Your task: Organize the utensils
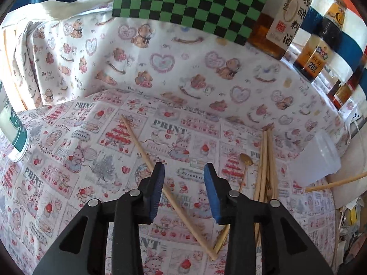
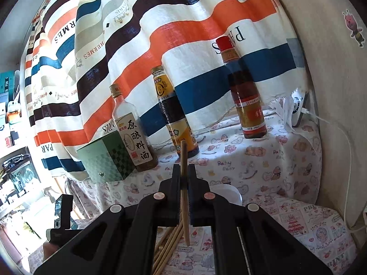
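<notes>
My left gripper [image 1: 184, 171] is open and empty, low over the printed tablecloth. A single wooden chopstick [image 1: 140, 146] lies diagonally on the cloth and passes under the gap between its fingers. A bundle of chopsticks [image 1: 267, 160] lies to its right, with a small gold spoon [image 1: 246, 159] beside it. A translucent plastic cup [image 1: 317, 158] lies at the right. My right gripper [image 2: 184, 171] is shut on one chopstick [image 2: 184, 155], held upright above the table. More chopsticks [image 2: 169, 245] lie below it, and the cup's white rim [image 2: 227, 192] shows behind its fingers.
A green checkered box [image 1: 190, 2] and sauce bottles [image 1: 284, 20] stand on the raised shelf at the back. They also show in the right wrist view: the box [image 2: 107, 158] and three bottles [image 2: 174, 114]. A white-and-green bottle [image 1: 11, 126] stands at the left. A striped cloth [image 2: 160, 34] hangs behind.
</notes>
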{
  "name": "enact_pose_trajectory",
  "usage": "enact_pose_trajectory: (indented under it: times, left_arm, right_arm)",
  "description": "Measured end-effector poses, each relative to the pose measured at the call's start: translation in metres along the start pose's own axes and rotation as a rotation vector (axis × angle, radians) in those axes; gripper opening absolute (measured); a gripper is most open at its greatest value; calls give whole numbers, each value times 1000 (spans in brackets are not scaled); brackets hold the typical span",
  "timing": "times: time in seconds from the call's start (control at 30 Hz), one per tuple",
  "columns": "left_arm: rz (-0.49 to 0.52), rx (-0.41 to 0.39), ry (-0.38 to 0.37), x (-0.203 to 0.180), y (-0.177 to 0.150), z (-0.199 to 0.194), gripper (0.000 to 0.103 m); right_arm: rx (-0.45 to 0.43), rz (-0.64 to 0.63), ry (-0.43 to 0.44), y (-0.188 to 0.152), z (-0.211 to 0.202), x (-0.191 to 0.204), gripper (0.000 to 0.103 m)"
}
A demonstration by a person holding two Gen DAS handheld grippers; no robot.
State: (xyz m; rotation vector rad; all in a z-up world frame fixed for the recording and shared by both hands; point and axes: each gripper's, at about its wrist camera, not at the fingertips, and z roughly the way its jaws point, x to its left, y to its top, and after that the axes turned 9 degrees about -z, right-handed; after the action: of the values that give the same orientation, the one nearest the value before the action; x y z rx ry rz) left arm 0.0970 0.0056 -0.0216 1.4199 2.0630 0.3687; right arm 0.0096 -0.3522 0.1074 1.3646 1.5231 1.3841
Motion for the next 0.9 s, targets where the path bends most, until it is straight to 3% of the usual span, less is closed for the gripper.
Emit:
enact_pose_trajectory:
  times: [0.13, 0.3, 0.33, 0.47, 0.5, 0.53, 0.57, 0.63, 0.73, 0.8, 0.87, 0.9]
  left_arm:
    - [-34, 14, 74, 9, 0, 12, 58]
    - [-26, 16, 86, 16, 10, 37, 60]
    - [-37, 24, 76, 17, 12, 41, 59]
    - [-29, 23, 74, 12, 9, 50, 31]
    - [-28, 22, 58, 11, 8, 49, 28]
    - [-39, 38, 26, 11, 6, 50, 15]
    - [-42, 56, -7, 9, 4, 51, 9]
    - [0, 72, -24, -1, -1, 51, 8]
    - [69, 50, 44, -16, -8, 50, 8]
    - [112, 26, 109, -26, -11, 52, 15]
    - [146, 7, 127, -38, -13, 56, 38]
    - [160, 1, 155, -44, -12, 59, 38]
  right_arm:
    - [7, -19, 10, -3, 2, 6, 6]
    - [32, -25, 13, -8, 10, 9, 6]
    - [35, -24, 13, -9, 11, 8, 6]
    - [35, -21, 9, -9, 11, 7, 6]
    - [33, -18, 10, -9, 11, 6, 6]
    - [32, -15, 11, -9, 11, 6, 6]
    - [31, -13, 11, -9, 11, 5, 6]
    - [32, -11, 10, -9, 11, 5, 6]
    - [35, -8, 17, -9, 12, 4, 6]
    - [38, -11, 16, -10, 13, 5, 6]
    - [42, -17, 8, -11, 14, 4, 6]
    - [43, -13, 4, -12, 15, 3, 6]
